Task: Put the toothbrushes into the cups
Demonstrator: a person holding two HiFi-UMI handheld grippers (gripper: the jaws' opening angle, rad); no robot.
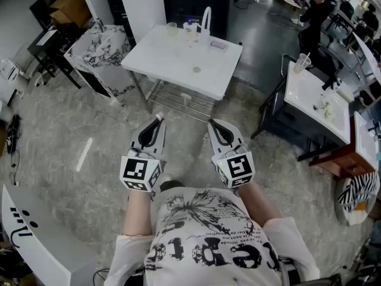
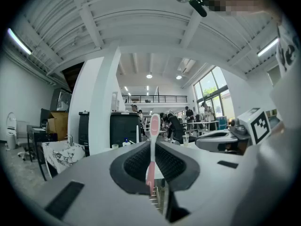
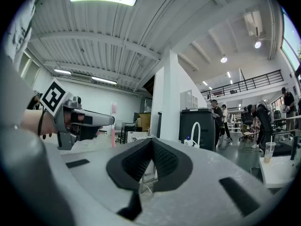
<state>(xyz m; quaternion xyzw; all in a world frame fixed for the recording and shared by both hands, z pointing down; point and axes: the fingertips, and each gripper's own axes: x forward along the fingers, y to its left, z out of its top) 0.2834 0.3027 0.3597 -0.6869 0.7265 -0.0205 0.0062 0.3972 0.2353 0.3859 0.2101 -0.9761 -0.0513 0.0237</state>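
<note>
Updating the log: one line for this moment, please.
left gripper: shut on pink toothbrush | right gripper: shut, empty | cup: on table ahead

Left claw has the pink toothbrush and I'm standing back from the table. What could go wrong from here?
1. The left claw pinches the pink toothbrush low on its thin handle, with the head end standing free. It may pivot or slip when tilted.
2. The cup stands near the far edge of the table beside a bottle. A long reach could knock it over.
</note>
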